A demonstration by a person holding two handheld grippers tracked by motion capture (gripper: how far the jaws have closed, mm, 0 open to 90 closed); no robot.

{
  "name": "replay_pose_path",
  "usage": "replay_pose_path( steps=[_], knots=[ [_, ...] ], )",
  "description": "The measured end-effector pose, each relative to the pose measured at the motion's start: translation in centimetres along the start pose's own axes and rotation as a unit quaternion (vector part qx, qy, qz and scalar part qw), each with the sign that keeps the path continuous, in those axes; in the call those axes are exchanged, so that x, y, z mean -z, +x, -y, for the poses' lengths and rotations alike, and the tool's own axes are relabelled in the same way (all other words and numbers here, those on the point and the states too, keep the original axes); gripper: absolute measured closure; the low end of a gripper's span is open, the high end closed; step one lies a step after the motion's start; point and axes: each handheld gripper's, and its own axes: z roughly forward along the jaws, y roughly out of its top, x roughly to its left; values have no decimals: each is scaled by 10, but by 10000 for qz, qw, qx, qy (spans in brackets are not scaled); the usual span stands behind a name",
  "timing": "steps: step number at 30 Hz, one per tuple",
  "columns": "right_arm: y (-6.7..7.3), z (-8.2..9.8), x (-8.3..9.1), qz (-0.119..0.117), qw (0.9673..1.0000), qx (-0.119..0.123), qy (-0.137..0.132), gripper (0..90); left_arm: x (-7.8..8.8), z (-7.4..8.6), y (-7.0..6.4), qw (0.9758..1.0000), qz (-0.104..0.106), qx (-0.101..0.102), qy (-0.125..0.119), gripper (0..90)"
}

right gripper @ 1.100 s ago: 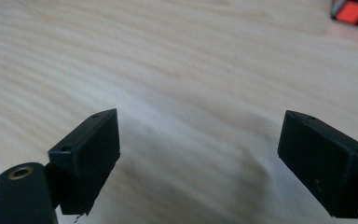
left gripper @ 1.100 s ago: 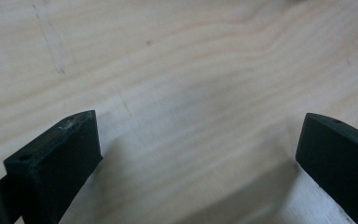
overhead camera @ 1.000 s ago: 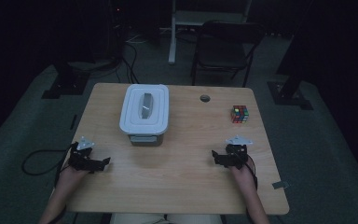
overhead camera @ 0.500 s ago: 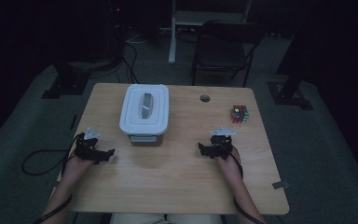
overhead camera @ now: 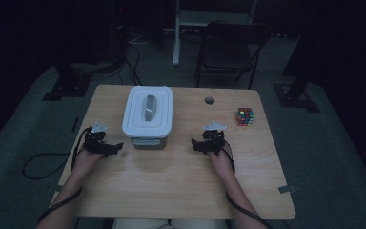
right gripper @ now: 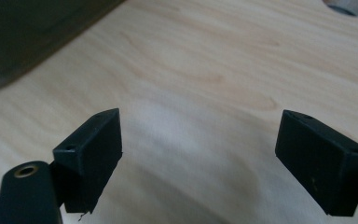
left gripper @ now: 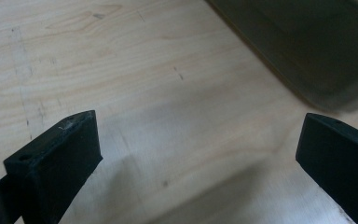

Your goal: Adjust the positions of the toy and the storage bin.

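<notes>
The lidded plastic container [overhead camera: 147,117] sits on the wooden table [overhead camera: 181,191] toward the 11 o'clock part of the top, well clear of the edges. It is a rounded-corner rectangular box with a white snap-on lid, a grey handle recessed along the lid's middle, and a darker, smoky body showing below the rim on the near face.

It will likely handle as a light, stiff shell — rigid enough not to buckle, but smooth-walled and so apt to slip under hard black pads. The best purchase is probably the lid's overhanging rim on the two long sides, at 9 and 3 o'clock of the box, or the grey handle on top; whether anything inside adds weight cannot be told.

The left gripper [overhead camera: 108,147] lies at the box's 8 o'clock, just beside its near corner, its jaws spread wide with bare wood between them. The right gripper [overhead camera: 203,145] lies at the box's 4 o'clock, a little apart; its jaws have just been closing slightly, yet stand wide and empty. A Rubik's cube [overhead camera: 245,116] rests well off at 2 o'clock, near a round cable hole [overhead camera: 209,100].
</notes>
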Motion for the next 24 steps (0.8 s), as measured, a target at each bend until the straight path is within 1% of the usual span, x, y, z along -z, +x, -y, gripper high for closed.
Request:
replay_pose_path(
  steps=[3,4,7,8,12,14,15,16,18,19,21,23,24],
  knots=[
    [1,-5,-7,-16,10000,-35,-47,145,-7,-8,2,10000,-58,-7,-28,6],
    [1,-8,-11,22,10000,-51,-60,145,-9,-10,3,10000,-67,1,-46,6],
    [2,-13,-19,-57,9998,-136,-102,140,-19,-17,6,10000,-85,27,-36,6],
    [3,-16,-23,-51,9998,-169,-127,140,-20,-18,7,10000,-89,19,-33,6],
    [7,-25,-33,-41,9997,-204,-149,140,-28,-25,14,9999,-121,64,-50,6],
    [10,-30,-38,-60,9997,-208,-152,139,-32,-27,18,9997,-169,142,-61,6],
    [11,-32,-40,-64,9996,-200,-161,134,-35,-29,19,9996,-183,197,-103,6],
    [14,-36,-45,-115,9995,-200,-230,130,-36,-31,20,9995,-193,216,-138,6],
    [17,-41,-48,-118,9994,-188,-277,129,-38,-34,22,9993,-199,274,-185,6],
    [18,-42,-50,-156,9993,-180,-291,128,-39,-36,22,9992,-201,279,-209,6],
    [20,-47,-54,-137,9992,-163,-328,129,-41,-41,23,9991,-219,245,-253,6],
    [19,-51,-59,-138,9992,-203,-304,129,-43,-45,24,9993,-235,182,-232,6],
    [19,-54,-61,-119,9991,-265,-303,129,-44,-47,24,9993,-234,176,-224,6]
  ],
)
